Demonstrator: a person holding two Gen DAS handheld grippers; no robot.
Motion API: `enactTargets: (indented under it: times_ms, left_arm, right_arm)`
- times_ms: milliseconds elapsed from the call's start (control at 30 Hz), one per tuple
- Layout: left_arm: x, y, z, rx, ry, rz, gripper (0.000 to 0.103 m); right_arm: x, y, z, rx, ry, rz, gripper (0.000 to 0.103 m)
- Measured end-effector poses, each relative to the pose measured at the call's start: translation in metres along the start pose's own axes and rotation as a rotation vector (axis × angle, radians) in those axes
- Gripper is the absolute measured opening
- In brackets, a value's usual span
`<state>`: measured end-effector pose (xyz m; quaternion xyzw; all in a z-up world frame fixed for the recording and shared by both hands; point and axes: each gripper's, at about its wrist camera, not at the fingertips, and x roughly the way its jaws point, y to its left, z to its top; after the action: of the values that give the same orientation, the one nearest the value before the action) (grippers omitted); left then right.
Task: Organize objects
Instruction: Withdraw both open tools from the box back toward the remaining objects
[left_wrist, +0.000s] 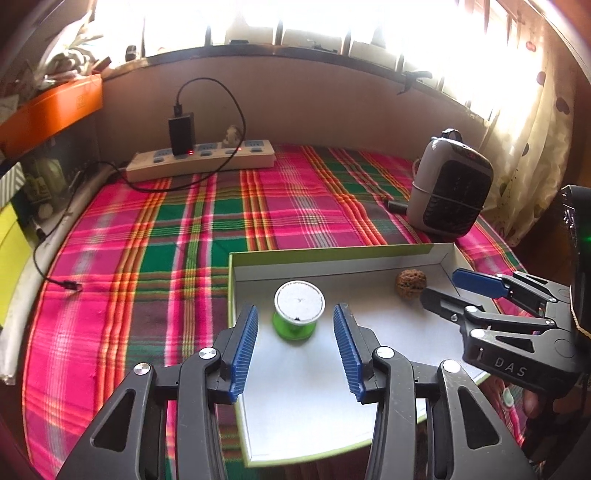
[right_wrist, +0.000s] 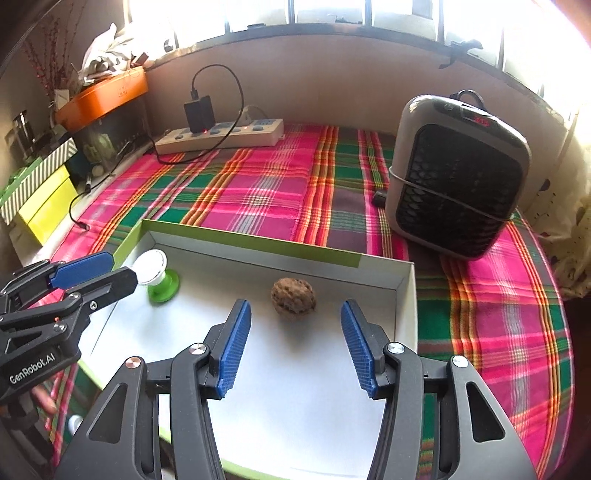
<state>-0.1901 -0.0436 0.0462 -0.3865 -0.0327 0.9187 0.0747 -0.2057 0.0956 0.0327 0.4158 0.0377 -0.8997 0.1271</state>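
Plaid cloth (left_wrist: 155, 236) | box (left_wrist: 332, 254) near edge cut off | L grip (left_wrist: 295, 347) wide | R grip (right_wrist: 295, 343) wide

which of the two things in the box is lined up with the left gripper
The green spool, standing upright between the left gripper fingers' line; the walnut sits farther right.

green spool (left_wrist: 295, 317), pink plaid cloth (left_wrist: 147, 240)

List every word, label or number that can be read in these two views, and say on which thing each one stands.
"DAS": white letters on the body of the right gripper, left wrist view.
"GenRobot.AI": white letters on the body of the left gripper, right wrist view.
Red digits on the display of the fan heater: too blurred to read.
Mark on the orange box: too small to read.
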Motion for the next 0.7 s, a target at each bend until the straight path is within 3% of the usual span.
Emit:
enactTargets:
  times_ms: [700]
  left_arm:
    - [-0.053, 0.006, -0.042, -0.043, -0.038, 0.012, 0.041]
  right_arm:
    - [-0.052, -0.011, -0.042, 0.055, -0.062, -0.02, 0.052]
